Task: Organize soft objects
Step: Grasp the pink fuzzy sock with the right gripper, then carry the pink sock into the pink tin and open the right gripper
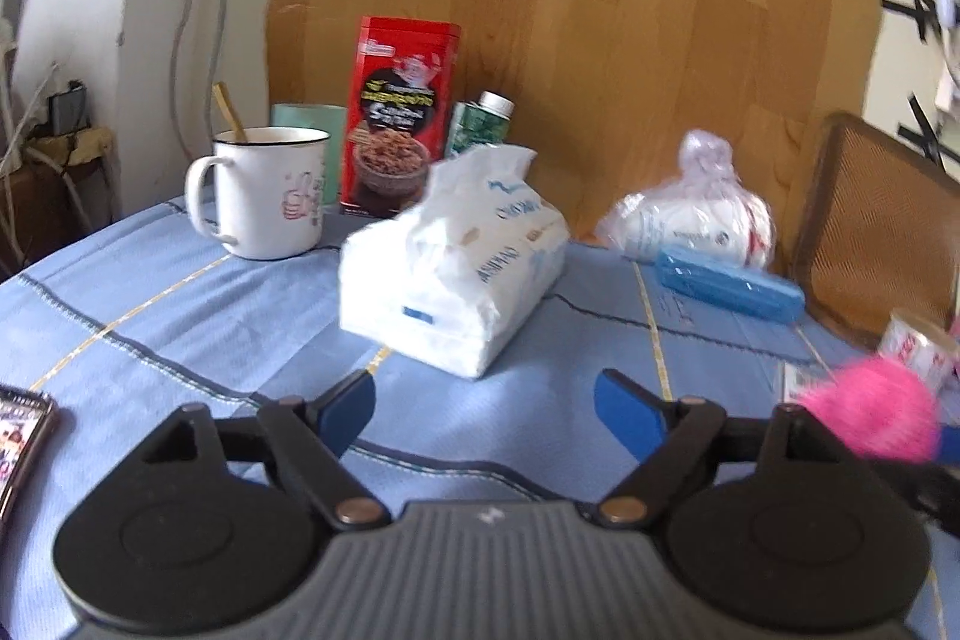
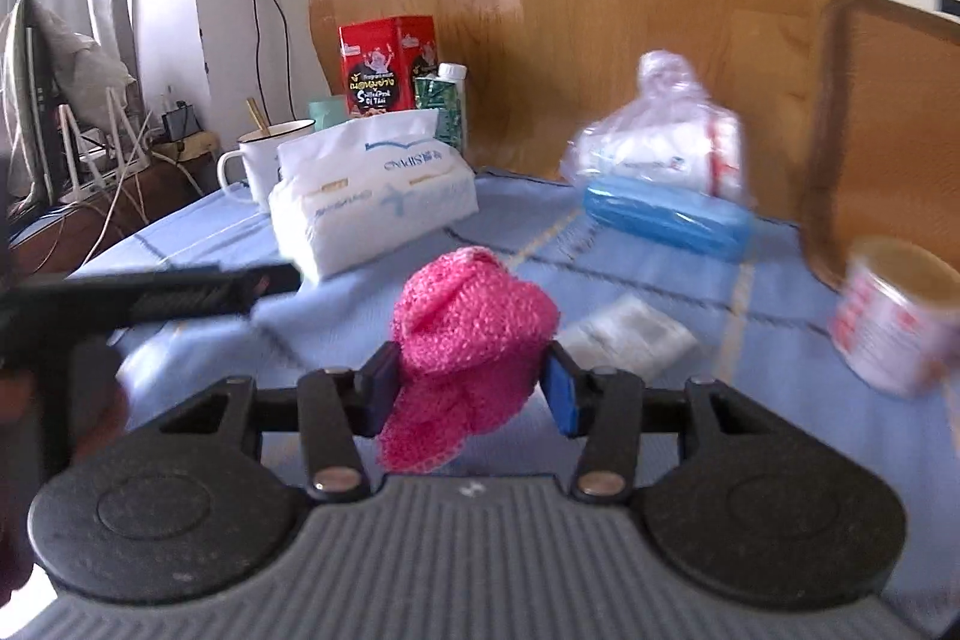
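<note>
We see a table under a blue checked cloth (image 1: 150, 304), backed by a wooden board (image 1: 630, 10), and we place everything against the white tissue pack (image 1: 456, 268) lying near the cloth's middle. Behind the pack and to its left stands a white enamel mug (image 1: 270, 193) with a spoon handle sticking out; directly behind the pack rises a red tin (image 1: 399, 112), with a small green carton (image 1: 480, 124) beside it. To the pack's right sits a knotted clear plastic bag (image 1: 696, 208) holding white things, and a blue case (image 1: 726, 283) lies just in front of that bag. Farther right of the pack, near the table's edge, a small red-and-white can (image 2: 894, 316) stands by a brown chair back (image 2: 888, 130). A flat clear packet (image 2: 630, 337) lies on the cloth in front of the pack, toward the right. The pink knitted cloth (image 2: 468, 358) is in front of the pack, bunched up and pinched between the blue pads of the right gripper (image 2: 471, 388), whose fingers stand about half apart and press its sides. The left gripper (image 1: 483, 415), also in front of the pack, has its fingers spread wide with only bare cloth between them.
</note>
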